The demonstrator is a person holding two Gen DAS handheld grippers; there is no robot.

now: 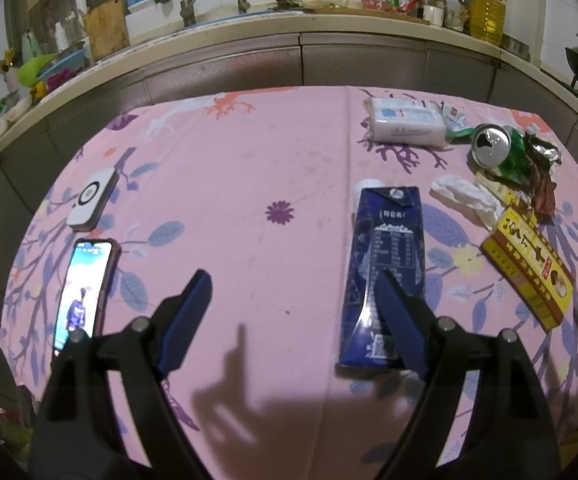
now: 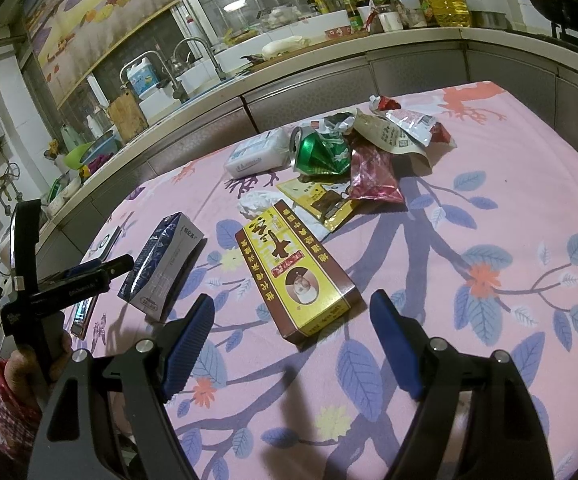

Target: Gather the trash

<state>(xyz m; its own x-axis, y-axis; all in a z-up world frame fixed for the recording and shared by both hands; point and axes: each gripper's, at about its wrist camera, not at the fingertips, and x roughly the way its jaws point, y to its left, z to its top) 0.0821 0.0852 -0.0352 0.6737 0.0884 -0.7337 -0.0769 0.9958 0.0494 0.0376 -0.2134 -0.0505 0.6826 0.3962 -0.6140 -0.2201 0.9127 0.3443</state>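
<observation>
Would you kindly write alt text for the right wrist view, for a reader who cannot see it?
The open right hand-held gripper hovers before a yellow box on a pink floral tablecloth. Beyond it lie a blue carton, a crushed green can and wrappers.

The tablecloth was matt printed cloth. The milk carton was glossy coated paperboard, creased near its base. The yellow box was smooth printed cardboard. The crushed can was shiny dented metal. The red wrapper was glossy crinkled foil-like film. The crumpled tissue was soft matt paper. The tissue pack was wrapped in smooth plastic film. The gripper pads were ribbed matt blue on smooth black plastic arms.
</observation>
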